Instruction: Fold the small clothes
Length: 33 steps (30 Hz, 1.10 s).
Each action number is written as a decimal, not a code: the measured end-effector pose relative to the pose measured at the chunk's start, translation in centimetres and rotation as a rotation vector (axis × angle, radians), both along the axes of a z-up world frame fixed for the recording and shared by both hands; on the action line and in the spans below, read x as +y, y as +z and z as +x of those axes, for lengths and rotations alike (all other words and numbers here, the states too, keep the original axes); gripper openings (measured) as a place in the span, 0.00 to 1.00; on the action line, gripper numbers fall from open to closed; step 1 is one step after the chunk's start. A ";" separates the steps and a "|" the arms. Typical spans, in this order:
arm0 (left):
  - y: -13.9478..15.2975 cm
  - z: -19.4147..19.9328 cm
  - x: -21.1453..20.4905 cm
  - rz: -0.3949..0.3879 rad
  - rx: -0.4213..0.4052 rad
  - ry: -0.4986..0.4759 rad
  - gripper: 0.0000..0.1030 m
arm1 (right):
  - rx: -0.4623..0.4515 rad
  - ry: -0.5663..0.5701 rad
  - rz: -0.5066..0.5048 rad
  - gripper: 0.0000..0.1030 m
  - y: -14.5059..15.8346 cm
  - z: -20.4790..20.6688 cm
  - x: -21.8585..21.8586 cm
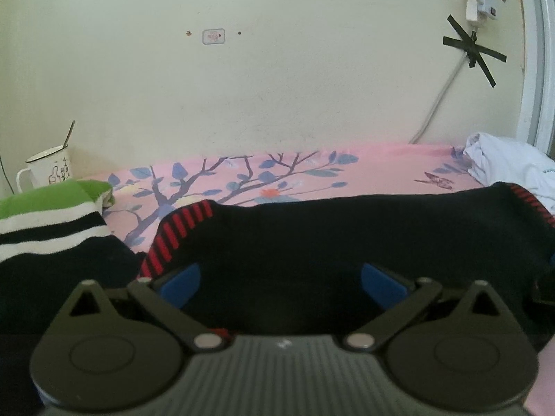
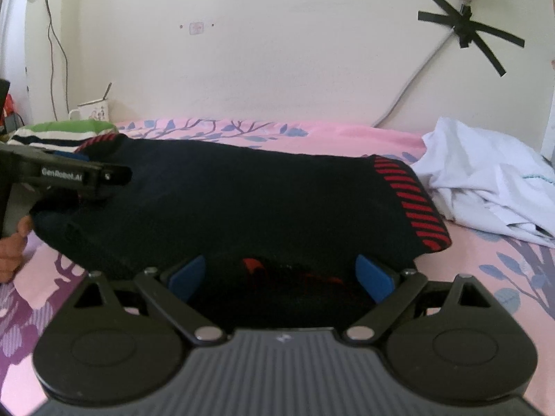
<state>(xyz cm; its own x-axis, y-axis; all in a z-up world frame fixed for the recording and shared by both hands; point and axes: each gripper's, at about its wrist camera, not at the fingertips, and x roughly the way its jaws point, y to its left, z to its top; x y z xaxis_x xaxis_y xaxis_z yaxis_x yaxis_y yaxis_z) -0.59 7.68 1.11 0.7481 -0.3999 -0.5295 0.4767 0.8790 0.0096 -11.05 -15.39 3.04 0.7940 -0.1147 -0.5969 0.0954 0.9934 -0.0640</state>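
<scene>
Nearest the left wrist camera, the left gripper (image 1: 279, 282) points level across the bed, its blue fingertips (image 1: 184, 286) spread wide with nothing pinched between them. Both pads lie low against the near part of a black garment (image 1: 347, 228) that spans most of the view. Red-striped trim (image 1: 173, 239) edges that garment at its left corner, and a second striped band shows at the far right. Left of it, touching or overlapping its dark edge, sits a folded piece with green, white and black stripes (image 1: 48, 218). Behind that piece a white enamel mug (image 1: 47, 171) stands against the wall with a spoon handle leaning out. Pink bedsheet (image 1: 381, 170) printed with blue leaves and branches runs beyond the garment, and a crumpled white cloth (image 1: 506, 163) lies at the right. Black tape (image 1: 473, 50) crosses a cable on the cream wall.

From the right wrist view, the right gripper (image 2: 281, 277) likewise faces forward, fingers parted widely, holding nothing. Its blue pads (image 2: 373, 277) flank the near hem of the black garment (image 2: 242, 201), where a red detail shows in the dark folds. At the far left the left gripper (image 2: 69, 173) reaches in sideways over the garment's left end, with part of a hand (image 2: 12, 246) beneath it gripping the handle. The white cloth (image 2: 485, 180) lies just right of the garment's red-striped cuff (image 2: 412, 201). The striped piece (image 2: 62, 135) and mug (image 2: 93, 111) sit farther back on the left.
</scene>
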 end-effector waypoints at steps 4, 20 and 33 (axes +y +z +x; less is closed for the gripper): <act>0.0 -0.1 -0.3 0.020 -0.001 0.000 1.00 | -0.019 -0.002 -0.012 0.80 0.1 -0.5 0.3; 0.3 -0.3 1.0 -0.050 0.004 -0.009 0.75 | -0.148 -0.130 0.423 0.50 2.3 -5.0 -7.2; -0.6 -0.2 0.5 -0.238 0.260 -0.302 0.08 | -0.037 -0.194 0.616 0.38 0.8 -2.0 -11.4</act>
